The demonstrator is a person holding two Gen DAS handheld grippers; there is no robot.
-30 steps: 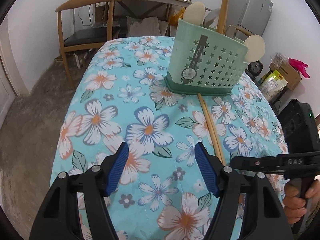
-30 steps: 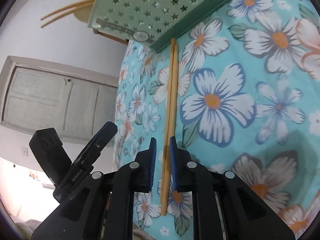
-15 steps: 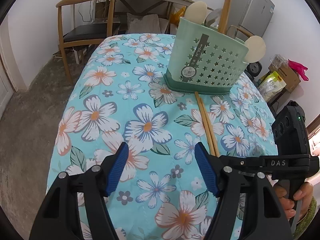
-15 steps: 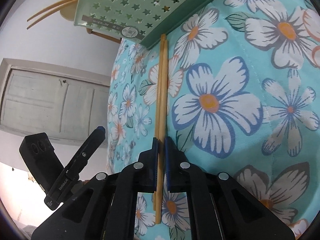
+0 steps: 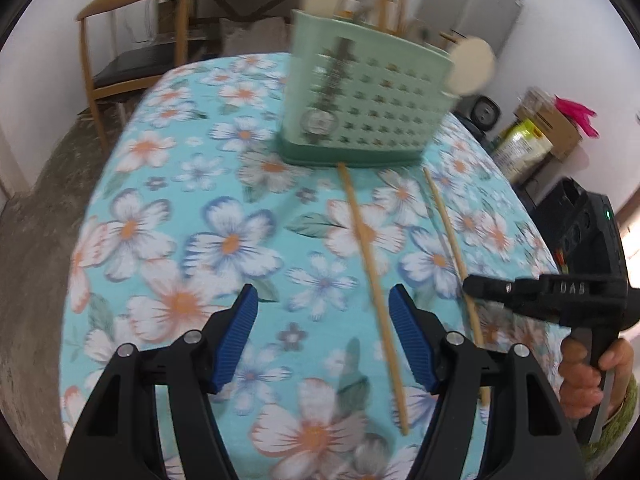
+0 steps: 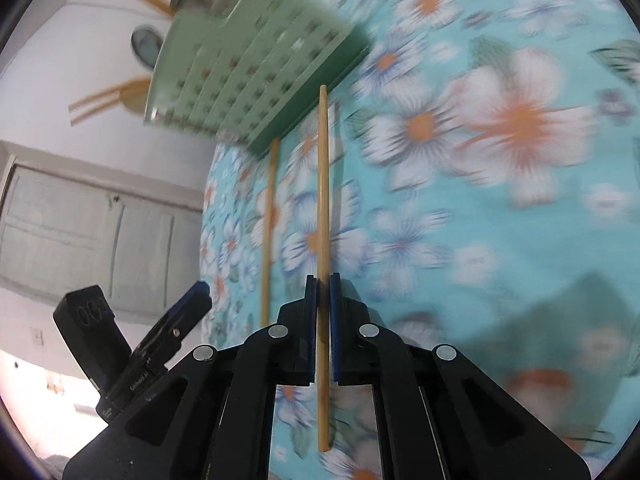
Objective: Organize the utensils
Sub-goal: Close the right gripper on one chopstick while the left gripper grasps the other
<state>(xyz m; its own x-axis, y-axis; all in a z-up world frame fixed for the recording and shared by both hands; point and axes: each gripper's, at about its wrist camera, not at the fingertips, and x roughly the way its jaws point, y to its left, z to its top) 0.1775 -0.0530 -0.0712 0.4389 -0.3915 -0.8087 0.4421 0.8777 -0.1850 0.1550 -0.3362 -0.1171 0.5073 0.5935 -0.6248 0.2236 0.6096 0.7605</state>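
Observation:
A green star-holed utensil holder (image 5: pixel 368 112) (image 6: pixel 256 72) stands at the far end of the flowered tablecloth (image 5: pixel 180 200), with wooden spoons (image 5: pixel 470 66) and chopsticks in it. My right gripper (image 6: pixel 322 280) (image 5: pixel 480 286) is shut on one wooden chopstick (image 6: pixel 322 200) (image 5: pixel 444 220), holding it just above the cloth. The second chopstick (image 5: pixel 364 248) (image 6: pixel 268 232) lies on the cloth, running from the holder's base towards me. It passes between the fingers of my left gripper (image 5: pixel 322 320) (image 6: pixel 196 296), close to the right pad. The left jaws are closing and the pads do not touch it.
A wooden chair (image 5: pixel 132 40) and a cluttered desk stand beyond the table's far left. A grey fridge (image 5: pixel 480 4) is at the back right, with boxes and bags (image 5: pixel 540 132) on the floor below. A hand (image 5: pixel 588 376) grips the right gripper's handle. A pale door (image 6: pixel 80 232) fills the left wall.
The right gripper shut on one chopstick of the pair and carried it sideways, away from the other. The left gripper shifted over the remaining chopstick and its jaws narrowed a little.

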